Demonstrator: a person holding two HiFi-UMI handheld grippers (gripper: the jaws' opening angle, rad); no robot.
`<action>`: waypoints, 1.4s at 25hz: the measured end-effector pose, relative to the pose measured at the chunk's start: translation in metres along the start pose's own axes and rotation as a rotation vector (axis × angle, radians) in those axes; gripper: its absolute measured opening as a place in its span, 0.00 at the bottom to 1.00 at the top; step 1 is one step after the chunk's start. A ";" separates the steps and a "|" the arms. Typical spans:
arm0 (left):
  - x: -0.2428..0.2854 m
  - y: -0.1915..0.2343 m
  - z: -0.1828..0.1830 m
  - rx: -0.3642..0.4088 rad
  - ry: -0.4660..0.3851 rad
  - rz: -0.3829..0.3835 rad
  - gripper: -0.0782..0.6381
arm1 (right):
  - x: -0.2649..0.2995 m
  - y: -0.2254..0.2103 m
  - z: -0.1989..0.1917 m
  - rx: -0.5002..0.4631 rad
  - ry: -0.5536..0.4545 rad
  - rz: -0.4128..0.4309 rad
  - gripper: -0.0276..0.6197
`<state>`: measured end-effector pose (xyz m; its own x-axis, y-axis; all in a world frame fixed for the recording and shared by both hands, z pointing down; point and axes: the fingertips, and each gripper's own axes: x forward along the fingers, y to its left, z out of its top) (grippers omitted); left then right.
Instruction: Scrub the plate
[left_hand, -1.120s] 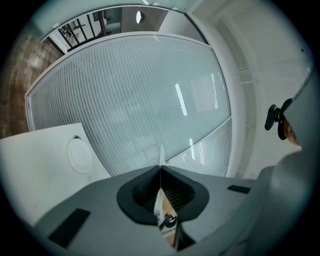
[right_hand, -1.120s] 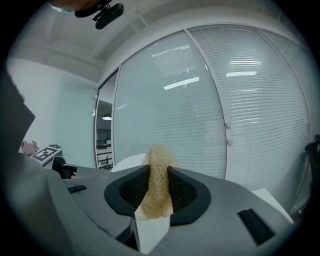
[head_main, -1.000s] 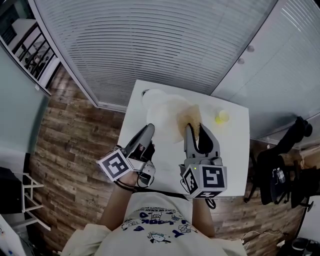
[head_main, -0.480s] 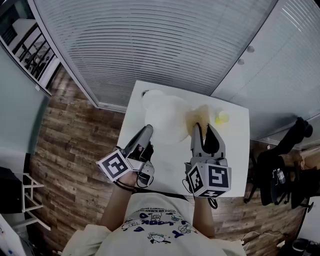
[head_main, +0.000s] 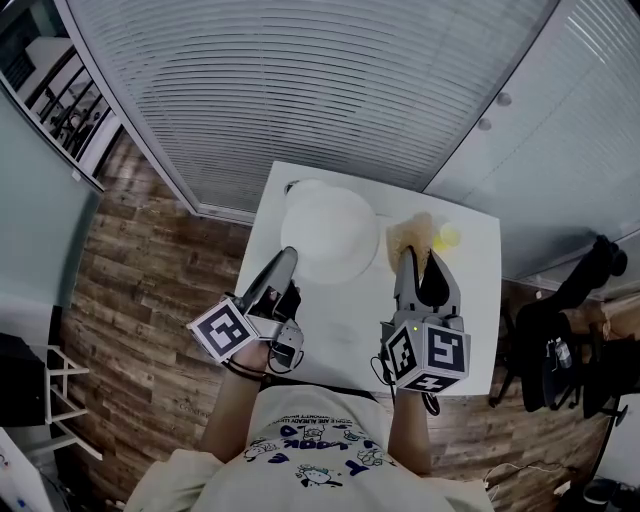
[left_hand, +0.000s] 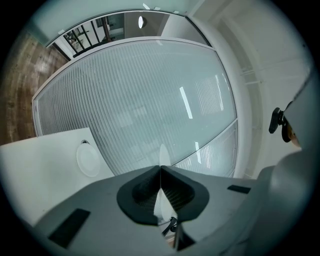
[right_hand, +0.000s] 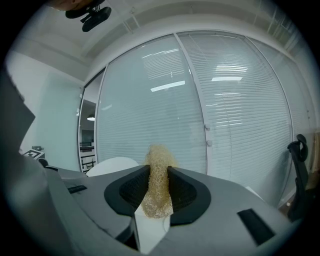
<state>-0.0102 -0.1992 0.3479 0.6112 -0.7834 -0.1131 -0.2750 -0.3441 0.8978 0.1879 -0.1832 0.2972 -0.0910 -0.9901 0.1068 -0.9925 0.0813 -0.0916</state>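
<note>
My left gripper (head_main: 285, 257) has its jaws pressed together with nothing between them. Its tip sits at the near rim of the plate (head_main: 328, 232); I cannot tell whether it touches. The white plate lies at the far left part of the white table (head_main: 340, 320), close to the window blinds (head_main: 300, 90). My right gripper (right_hand: 158, 172) has its jaws part-way apart and clamped on a straw-coloured scrubber (right_hand: 158, 186), which sticks out past the tips. That scrubber is off the plate, just to its right, over bare table. A small yellow thing (head_main: 446, 237) lies just beside the scrubber, on its right.
</note>
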 end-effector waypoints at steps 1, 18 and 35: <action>0.000 0.001 0.001 0.000 -0.002 0.003 0.14 | 0.000 -0.001 0.000 -0.001 -0.001 -0.003 0.21; -0.002 0.003 0.016 -0.001 -0.024 0.003 0.14 | 0.011 0.000 -0.015 -0.014 0.025 -0.014 0.20; 0.005 0.000 0.012 -0.009 -0.017 -0.009 0.14 | 0.010 -0.007 -0.016 0.010 0.022 -0.038 0.20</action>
<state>-0.0164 -0.2098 0.3422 0.6007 -0.7890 -0.1288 -0.2622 -0.3467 0.9006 0.1926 -0.1921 0.3151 -0.0552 -0.9897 0.1318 -0.9944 0.0426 -0.0969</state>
